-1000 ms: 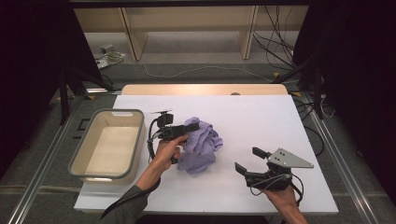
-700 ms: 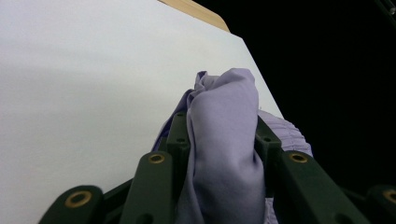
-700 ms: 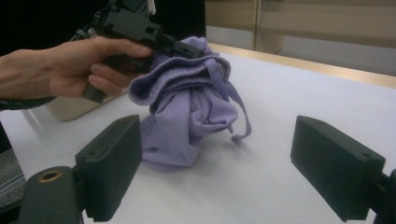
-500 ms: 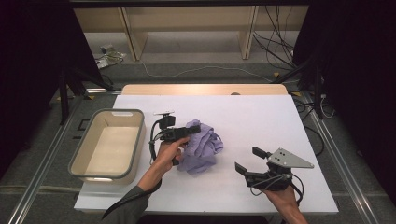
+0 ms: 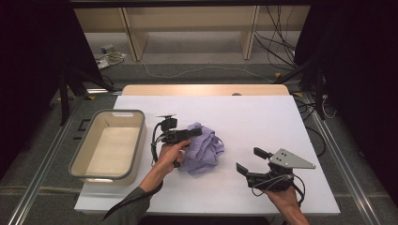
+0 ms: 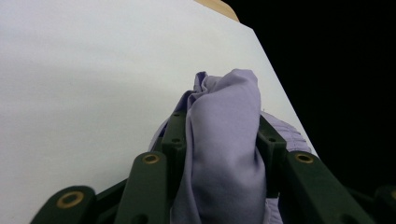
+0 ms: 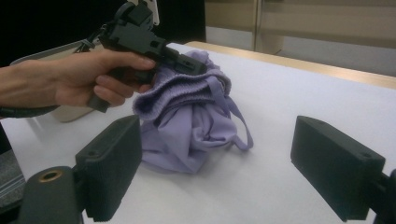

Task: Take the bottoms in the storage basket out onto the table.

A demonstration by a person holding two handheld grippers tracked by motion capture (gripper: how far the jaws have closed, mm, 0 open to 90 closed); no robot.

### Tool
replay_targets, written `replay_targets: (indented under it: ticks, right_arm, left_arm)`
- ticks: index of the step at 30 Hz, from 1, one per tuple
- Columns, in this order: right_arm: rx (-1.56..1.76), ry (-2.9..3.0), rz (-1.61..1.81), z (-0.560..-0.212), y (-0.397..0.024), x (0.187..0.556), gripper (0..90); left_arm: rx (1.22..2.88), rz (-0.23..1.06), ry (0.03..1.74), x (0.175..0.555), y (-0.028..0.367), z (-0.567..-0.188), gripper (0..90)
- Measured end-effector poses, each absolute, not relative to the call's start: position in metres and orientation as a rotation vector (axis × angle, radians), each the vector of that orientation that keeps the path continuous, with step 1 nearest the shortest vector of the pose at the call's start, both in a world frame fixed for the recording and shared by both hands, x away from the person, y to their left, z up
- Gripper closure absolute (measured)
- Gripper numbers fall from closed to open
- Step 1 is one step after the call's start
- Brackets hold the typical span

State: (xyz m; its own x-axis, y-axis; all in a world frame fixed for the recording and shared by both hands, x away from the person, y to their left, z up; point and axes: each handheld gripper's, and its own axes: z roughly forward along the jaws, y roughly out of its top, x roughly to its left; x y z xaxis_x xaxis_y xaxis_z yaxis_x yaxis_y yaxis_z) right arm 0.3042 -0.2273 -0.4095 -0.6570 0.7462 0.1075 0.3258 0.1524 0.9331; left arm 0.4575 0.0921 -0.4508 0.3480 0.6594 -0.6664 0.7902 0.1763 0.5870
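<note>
Left gripper (image 5: 197, 132) is clamped on a fold of the purple cloth (image 5: 202, 149), its 2 black jaws pressed against either side of the fabric in the left gripper view, where the pinched cloth (image 6: 224, 154) bulges up between them. The left hand (image 5: 168, 155) grips the handle from below, fingers wrapped around it, and in the right gripper view the same hand (image 7: 88, 81) shows above the crumpled heap (ribbed hem and a thin strap hang on the near side). The cloth sits bunched near the middle of the white table (image 5: 263, 122), just right of the grey tub (image 5: 77, 159) with the pale inside, which lies along the table's left edge. Well apart from the cloth, near the front right of the table, the right gripper (image 5: 248, 161) hangs in the right hand (image 5: 284, 199) with its jaws spread wide and nothing between them; its 2 pads (image 7: 114, 161) frame the cloth from a distance, and a grey three-cornered plate (image 5: 293, 159) tops it. Cables (image 5: 277, 42) trail across the floor beyond the table.
</note>
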Motion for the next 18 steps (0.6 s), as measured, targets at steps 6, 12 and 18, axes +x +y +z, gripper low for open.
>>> replay_targets:
  ticks: [6, 12, 18]
  right_arm:
    - [1.024, 2.054, 1.511, -0.4095, -0.2275, 0.3041, 17.5]
    - [1.024, 2.053, 1.512, -0.4094, -0.2276, 0.3040, 17.5]
    - [1.024, 2.053, 1.511, -0.4093, -0.2277, 0.3039, 17.5]
  left_arm:
    - [1.549, -0.166, 1.363, 0.4579, 0.0902, -0.4535, 60.5]
    - [1.558, -0.170, 1.364, 0.4576, 0.0887, -0.4538, 57.7]
    - [1.575, -0.172, 1.368, 0.4581, 0.0879, -0.4541, 54.4]
